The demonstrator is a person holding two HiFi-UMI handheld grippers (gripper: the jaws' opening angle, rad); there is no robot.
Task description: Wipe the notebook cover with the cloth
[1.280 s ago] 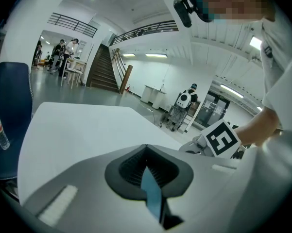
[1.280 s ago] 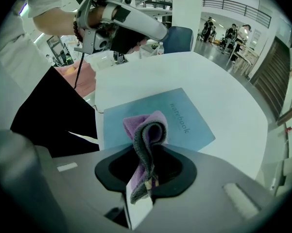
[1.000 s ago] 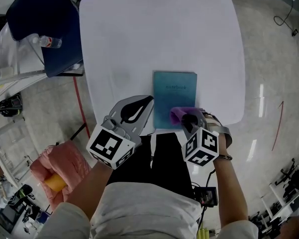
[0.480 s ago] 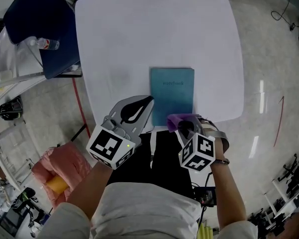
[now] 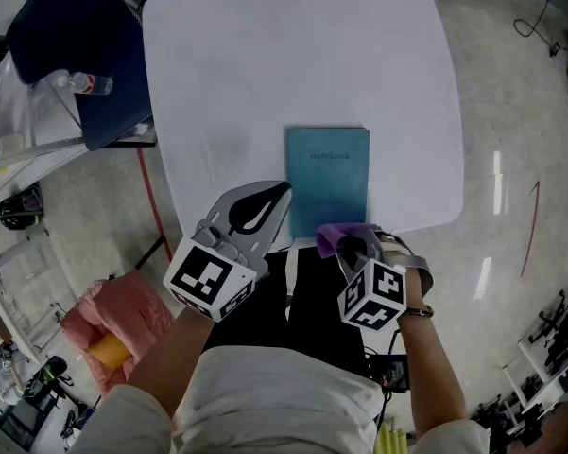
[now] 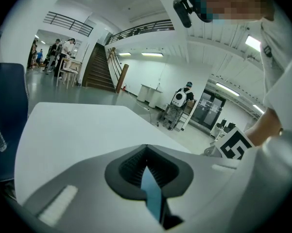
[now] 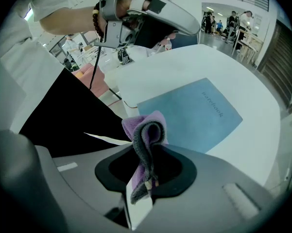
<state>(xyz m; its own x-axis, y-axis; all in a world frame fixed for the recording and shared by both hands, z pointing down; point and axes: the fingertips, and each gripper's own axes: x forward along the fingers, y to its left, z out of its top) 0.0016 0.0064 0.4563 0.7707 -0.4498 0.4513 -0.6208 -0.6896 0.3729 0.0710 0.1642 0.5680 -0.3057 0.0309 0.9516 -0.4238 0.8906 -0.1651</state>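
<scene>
head view: a white table [image 5: 227,74] fills the upper middle of the frame. the teal notebook [image 5: 327,178] lies flat and closed a little right of centre, its lower edge near the table's lower edge. the left gripper [image 5: 284,191] sits at lower centre-left, its tips just beside the notebook's lower left corner, jaws together with nothing between them. the right gripper [image 5: 345,242] is at lower centre-right, and a purple cloth [image 5: 334,235] bunches at its tips, right at the notebook's lower edge; whether it touches the cover cannot be told here. a blue chair [image 5: 66,36] stands at upper left with a bottle [image 5: 88,82] beside it.

left gripper view: the left gripper [image 6: 146,148] has its jaws closed tip to tip around a dark teardrop opening. a thin teal sliver shows low in that opening; what it is cannot be told. the table [image 6: 77,130] spreads across the middle left, and the right gripper's marker cube [image 6: 234,144] shows at right.

right gripper view: the right gripper [image 7: 145,152] is clamped on the cloth [image 7: 146,135], a purple and grey fold standing up from the jaws at lower centre. the notebook [image 7: 194,114] lies just behind it, right of centre, on the table [image 7: 184,64]. the left gripper [image 7: 150,6] shows along the top of the frame.
</scene>
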